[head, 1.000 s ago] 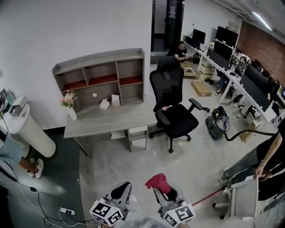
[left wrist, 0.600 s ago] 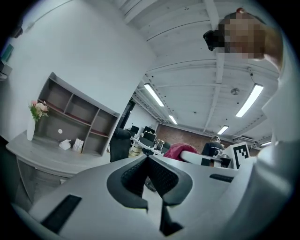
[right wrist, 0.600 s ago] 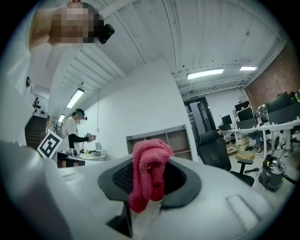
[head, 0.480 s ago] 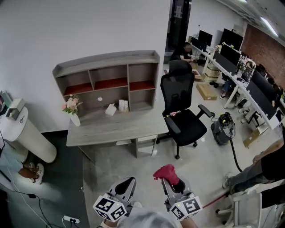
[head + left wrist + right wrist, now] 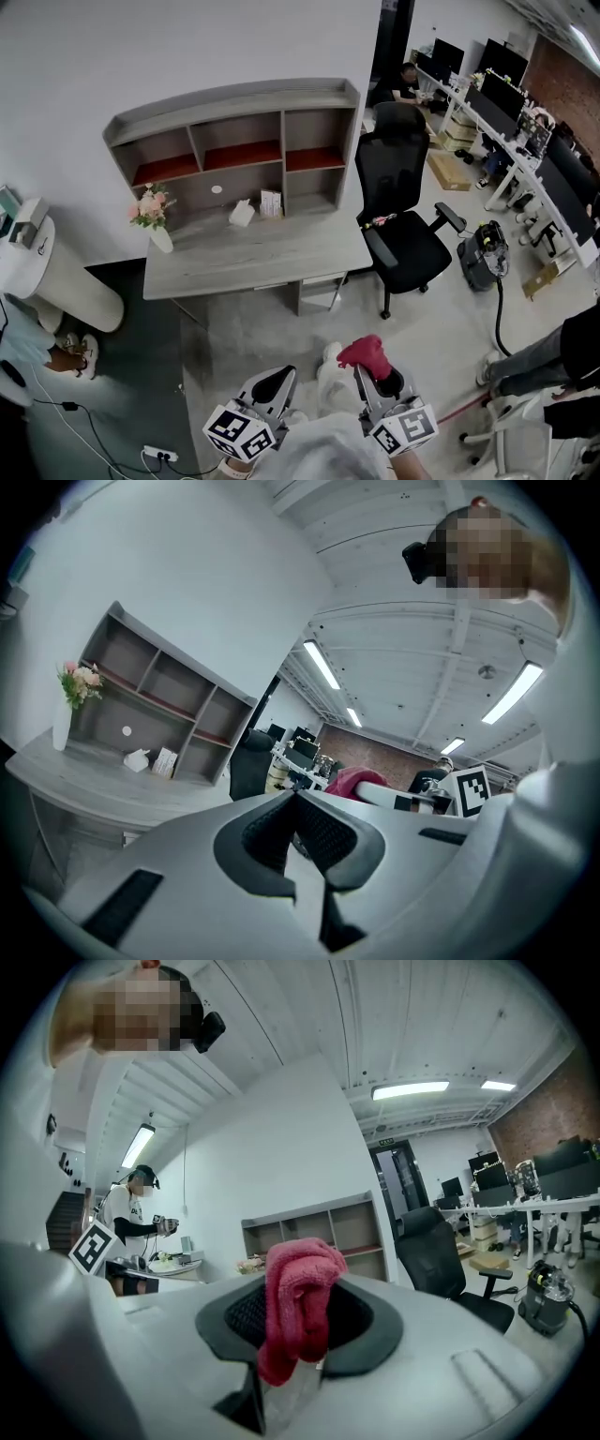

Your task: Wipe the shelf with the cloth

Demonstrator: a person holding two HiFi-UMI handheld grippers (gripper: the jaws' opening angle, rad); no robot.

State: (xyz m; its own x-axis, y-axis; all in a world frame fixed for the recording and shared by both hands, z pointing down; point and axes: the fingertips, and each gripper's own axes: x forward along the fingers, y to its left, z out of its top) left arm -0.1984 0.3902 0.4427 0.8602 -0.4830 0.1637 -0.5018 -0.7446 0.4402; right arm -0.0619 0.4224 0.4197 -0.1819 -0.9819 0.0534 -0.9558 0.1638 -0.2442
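Note:
A grey shelf unit (image 5: 234, 141) with red-lined compartments stands on a grey desk (image 5: 253, 258) against the white wall, well ahead of both grippers. My right gripper (image 5: 373, 367) is shut on a red cloth (image 5: 365, 353), which bunches up between its jaws (image 5: 298, 1312). At lower left my left gripper (image 5: 274, 384) is shut with nothing in it (image 5: 292, 803). The shelf (image 5: 314, 1234) shows far off in the right gripper view, and the shelf (image 5: 159, 710) also in the left gripper view.
A black office chair (image 5: 403, 220) stands right of the desk. On the desk are a flower vase (image 5: 155, 217), a tissue pack (image 5: 241, 214) and a small box (image 5: 272, 202). A vacuum (image 5: 484, 255) and hose lie at right. A white cylinder (image 5: 56, 272) stands left.
The view has closed in on the desk and shelf, which now sit larger and nearer. Both grippers keep their pose, the right still holding the cloth.

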